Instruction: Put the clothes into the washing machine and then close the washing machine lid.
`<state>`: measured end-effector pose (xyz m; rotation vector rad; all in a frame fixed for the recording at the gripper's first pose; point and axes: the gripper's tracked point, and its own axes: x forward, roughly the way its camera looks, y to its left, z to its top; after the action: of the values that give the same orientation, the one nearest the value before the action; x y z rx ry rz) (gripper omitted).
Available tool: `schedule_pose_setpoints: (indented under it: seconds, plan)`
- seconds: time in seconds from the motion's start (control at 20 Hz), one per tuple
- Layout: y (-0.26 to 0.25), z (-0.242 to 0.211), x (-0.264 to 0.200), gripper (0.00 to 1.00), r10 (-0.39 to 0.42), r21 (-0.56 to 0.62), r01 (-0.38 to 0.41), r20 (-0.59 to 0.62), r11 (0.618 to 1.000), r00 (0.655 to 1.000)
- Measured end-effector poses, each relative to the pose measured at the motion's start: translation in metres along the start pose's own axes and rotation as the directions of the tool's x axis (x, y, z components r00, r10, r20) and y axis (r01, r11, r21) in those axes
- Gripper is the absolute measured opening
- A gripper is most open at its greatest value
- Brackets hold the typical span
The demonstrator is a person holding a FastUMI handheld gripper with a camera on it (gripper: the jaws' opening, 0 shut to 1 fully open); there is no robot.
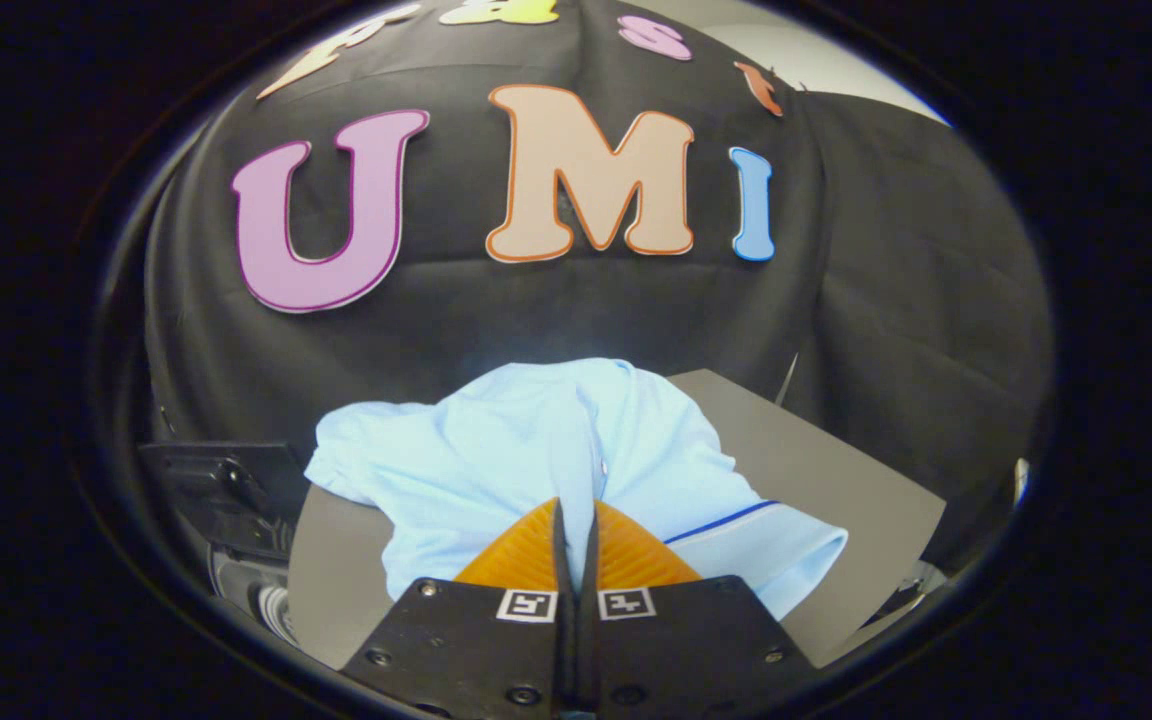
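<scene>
One light blue shirt (526,440) hangs bunched from the gripper (576,530), whose two orange ribbed fingers (521,555) are pressed nearly together with a fold of the fabric pinched between their tips. The garment drapes ahead of and below the fingers, a single dark blue stripe running along its lower right panel. Beneath it lies one grey table (836,470), its surface showing beside the cloth on both sides. To the left, past the table's edge, sits a dark machine part (226,490), too shadowed to identify with certainty.
</scene>
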<state>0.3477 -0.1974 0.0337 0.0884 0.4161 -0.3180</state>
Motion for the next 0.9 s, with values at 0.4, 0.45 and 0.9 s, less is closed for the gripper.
schedule_pose_setpoints:
  seconds: [0.4, 0.45, 0.9]
  plan:
    - [0.028, 0.005, -0.03, 0.0, -0.074, -0.116, 0.077, 0.026, 0.99, 0.997]
    - [0.033, 0.003, -0.033, 0.01, -0.083, -0.148, 0.085, 0.018, 0.985, 0.996]
    - [0.071, 0.042, -0.076, 0.01, -0.089, -0.161, 0.103, 0.092, 0.982, 0.992]
